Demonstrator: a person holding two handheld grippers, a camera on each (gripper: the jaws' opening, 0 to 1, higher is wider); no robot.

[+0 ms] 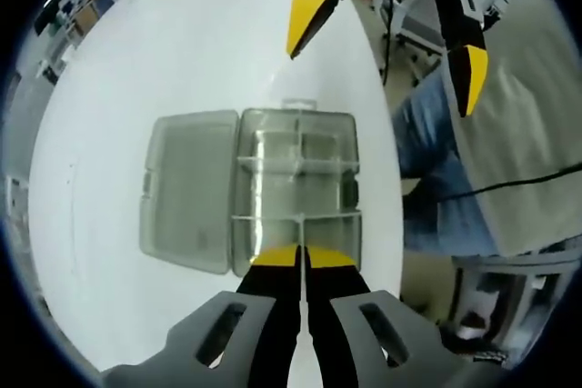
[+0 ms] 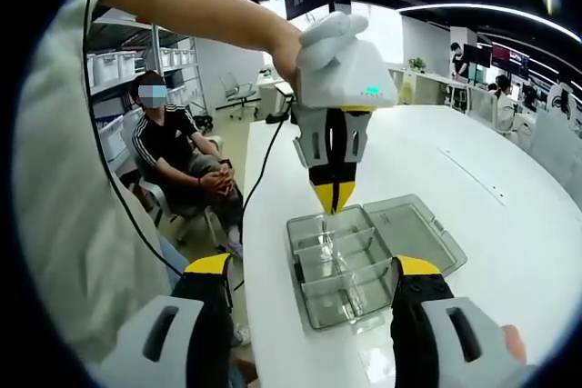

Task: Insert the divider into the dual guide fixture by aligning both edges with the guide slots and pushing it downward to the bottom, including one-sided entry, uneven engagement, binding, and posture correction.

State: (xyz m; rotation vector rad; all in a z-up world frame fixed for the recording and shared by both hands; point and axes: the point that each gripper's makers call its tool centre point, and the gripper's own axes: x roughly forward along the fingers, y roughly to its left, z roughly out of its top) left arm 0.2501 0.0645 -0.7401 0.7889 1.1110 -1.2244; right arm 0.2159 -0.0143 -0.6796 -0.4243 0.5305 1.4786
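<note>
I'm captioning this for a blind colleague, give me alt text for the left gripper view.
The left gripper, jaws shut on a clear divider, holds it over an open clear compartment box on a white table. The right gripper hangs open above.
</note>
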